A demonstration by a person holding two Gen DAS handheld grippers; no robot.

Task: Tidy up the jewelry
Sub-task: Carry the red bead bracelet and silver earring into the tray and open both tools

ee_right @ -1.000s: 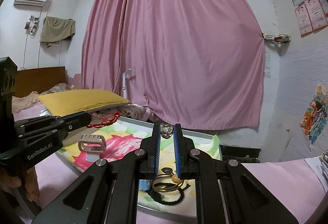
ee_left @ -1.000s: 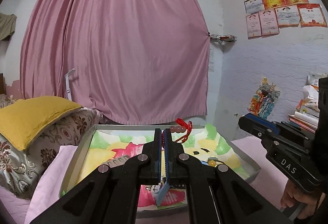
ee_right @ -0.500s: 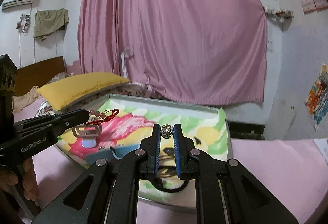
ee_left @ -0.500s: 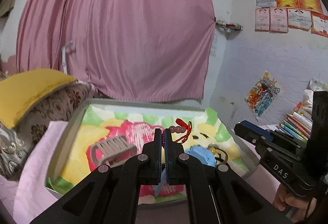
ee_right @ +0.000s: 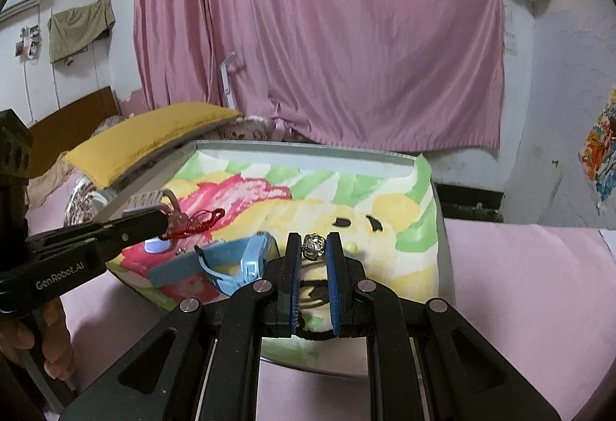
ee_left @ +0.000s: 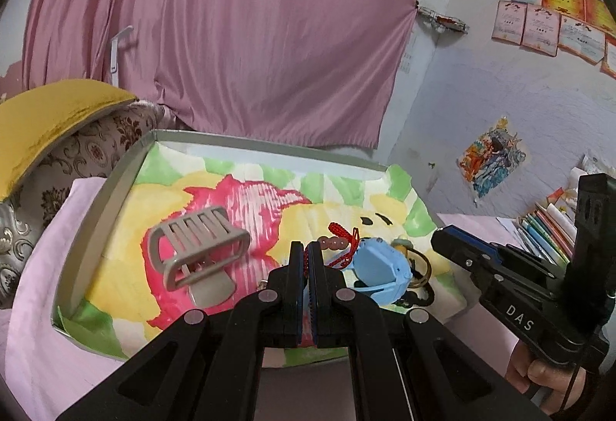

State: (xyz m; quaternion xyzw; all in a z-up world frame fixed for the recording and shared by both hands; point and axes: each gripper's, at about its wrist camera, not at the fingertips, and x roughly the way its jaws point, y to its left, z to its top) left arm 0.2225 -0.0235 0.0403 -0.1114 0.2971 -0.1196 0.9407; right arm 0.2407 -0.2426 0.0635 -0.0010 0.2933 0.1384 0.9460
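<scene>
My left gripper point(ee_left: 307, 247) is shut on a red cord bracelet with pink beads point(ee_left: 340, 242), held above a metal tray point(ee_left: 100, 209) lined with a colourful cloth. The bracelet also shows in the right wrist view point(ee_right: 194, 222). My right gripper point(ee_right: 314, 240) is shut on a small silver ring point(ee_right: 315, 246), held over the tray's near right part point(ee_right: 439, 228). In the tray lie a grey hair claw clip point(ee_left: 196, 253), a blue watch point(ee_left: 379, 269), and gold and black hair ties point(ee_left: 421, 272).
The tray sits on a pink-covered bed. A yellow pillow point(ee_left: 42, 120) on a patterned cushion lies to the left. A pink curtain point(ee_left: 231, 36) hangs behind. Books point(ee_left: 546, 228) are stacked at the right, by the wall.
Both grippers have come down and closer over the tray, each still holding its piece. The clip and the blue watch now show more fully in the left wrist view.
</scene>
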